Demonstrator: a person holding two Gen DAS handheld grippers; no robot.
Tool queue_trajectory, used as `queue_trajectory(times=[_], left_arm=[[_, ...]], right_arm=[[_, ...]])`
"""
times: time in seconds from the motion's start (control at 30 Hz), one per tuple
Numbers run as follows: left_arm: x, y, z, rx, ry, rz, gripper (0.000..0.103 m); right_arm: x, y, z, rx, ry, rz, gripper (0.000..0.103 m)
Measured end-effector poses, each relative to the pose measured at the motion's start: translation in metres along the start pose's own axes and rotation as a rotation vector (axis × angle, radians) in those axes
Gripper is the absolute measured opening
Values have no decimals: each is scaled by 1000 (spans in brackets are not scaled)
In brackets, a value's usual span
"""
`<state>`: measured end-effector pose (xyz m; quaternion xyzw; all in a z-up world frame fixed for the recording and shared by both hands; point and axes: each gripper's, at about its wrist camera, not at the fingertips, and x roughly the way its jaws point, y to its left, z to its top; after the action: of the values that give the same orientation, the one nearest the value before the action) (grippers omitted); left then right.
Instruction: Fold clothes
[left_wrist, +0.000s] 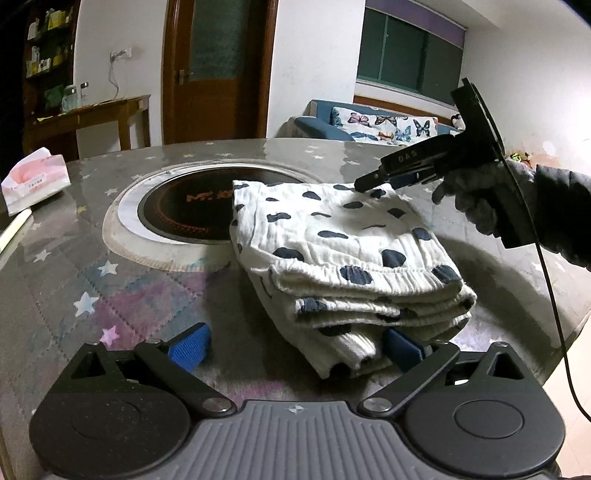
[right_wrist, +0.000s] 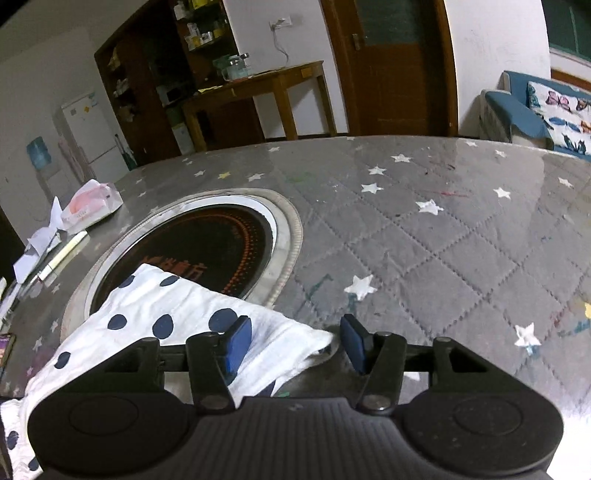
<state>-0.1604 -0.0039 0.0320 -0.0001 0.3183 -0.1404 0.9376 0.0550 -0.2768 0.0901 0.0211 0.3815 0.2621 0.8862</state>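
Note:
A white garment with dark blue spots (left_wrist: 343, 251) lies folded in several layers on the grey star-patterned table (left_wrist: 92, 280), partly over the round black cooktop (left_wrist: 184, 214). My left gripper (left_wrist: 295, 349) is open, its blue pads on either side of the stack's near corner. My right gripper (left_wrist: 369, 182) hovers at the garment's far corner. In the right wrist view my right gripper (right_wrist: 297, 343) is open, and the garment (right_wrist: 166, 317) reaches between its pads.
A pink tissue pack (left_wrist: 33, 177) and a white pen (left_wrist: 14, 227) lie at the table's left edge. Papers (right_wrist: 40, 236) lie near them. A blue sofa (left_wrist: 369, 125), a wooden side table (left_wrist: 92, 114) and a door stand behind.

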Motion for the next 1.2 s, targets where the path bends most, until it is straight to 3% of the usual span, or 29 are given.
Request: queue_trajectory(times=[0.07, 0.13, 0.23, 0.33, 0.47, 0.67, 1.0, 1.2], left_arm=[[0, 1, 0, 0, -8, -8, 94], [0, 2, 0, -4, -13, -17, 92], [-1, 3, -1, -7, -22, -35, 85], [0, 3, 0, -8, -27, -52, 76], [5, 1, 6, -6, -41, -71, 59], [26, -9, 25, 14, -39, -85, 47], [79, -58, 68, 121, 0, -171, 46], [100, -88, 84, 213, 16, -200, 47]], right_arm=[[-1, 1, 0, -1, 9, 7, 51], [-3, 4, -1, -15, 24, 6, 35], [-8, 8, -3, -31, 27, 3, 21], [-19, 12, -7, -45, 15, -22, 16], [-38, 9, -14, -62, -11, -81, 15], [-73, -8, -27, -49, -37, -188, 14], [-131, -46, -68, 73, -90, -405, 13], [-159, -46, -90, 108, -118, -463, 15]])
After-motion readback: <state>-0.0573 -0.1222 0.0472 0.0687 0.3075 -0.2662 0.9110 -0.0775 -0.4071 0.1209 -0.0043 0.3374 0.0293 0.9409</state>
